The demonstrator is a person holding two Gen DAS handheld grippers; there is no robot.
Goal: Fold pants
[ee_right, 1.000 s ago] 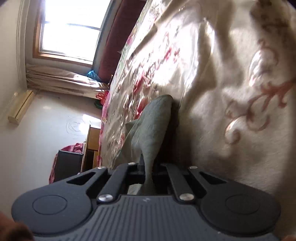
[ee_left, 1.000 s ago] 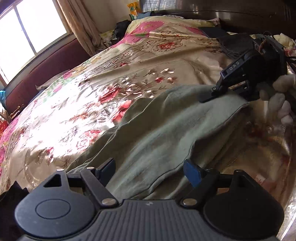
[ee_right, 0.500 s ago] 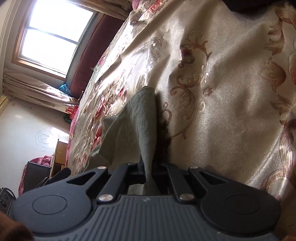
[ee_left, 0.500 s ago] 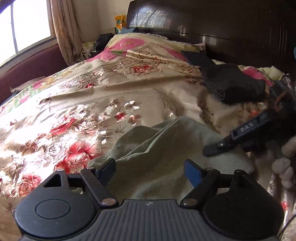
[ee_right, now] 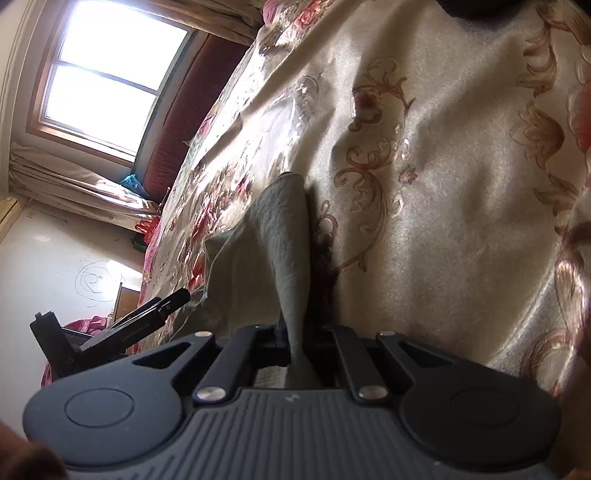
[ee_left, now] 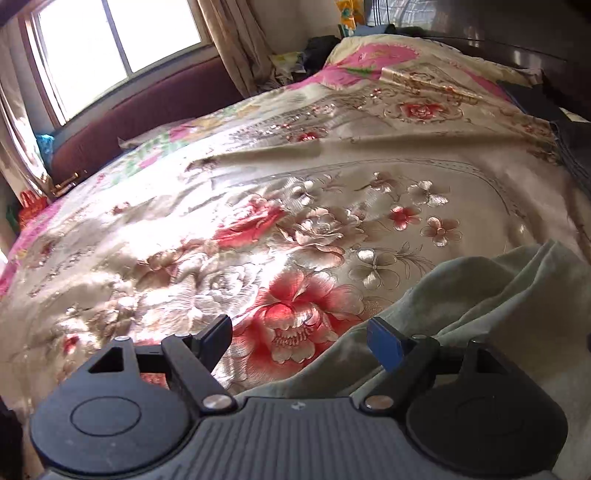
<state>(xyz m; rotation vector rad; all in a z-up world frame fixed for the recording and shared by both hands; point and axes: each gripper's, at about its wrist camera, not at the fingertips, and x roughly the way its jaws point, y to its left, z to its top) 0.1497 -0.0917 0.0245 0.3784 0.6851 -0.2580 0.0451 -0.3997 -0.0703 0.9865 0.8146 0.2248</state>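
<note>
The grey-green pants (ee_left: 480, 314) lie crumpled on the floral bedspread (ee_left: 258, 221), at the lower right of the left wrist view. My left gripper (ee_left: 301, 341) is open and empty, low over the pants' left edge, its blue-padded fingers wide apart. In the right wrist view my right gripper (ee_right: 295, 339) is shut on a fold of the pants (ee_right: 284, 240), which rises in a ridge between the fingers. The left gripper (ee_right: 147, 317) shows there at the lower left, beside the cloth.
A window (ee_left: 110, 44) and a maroon padded bench (ee_left: 147, 118) run along the bed's far left side. Pillows (ee_left: 388, 59) and a dark headboard (ee_left: 535, 33) are at the back. Dark clothing (ee_left: 576, 140) lies at the right edge.
My left gripper has swung left and now faces the window side; the right gripper has left its view. My right gripper keeps its hold, and the left gripper has come into its view.
</note>
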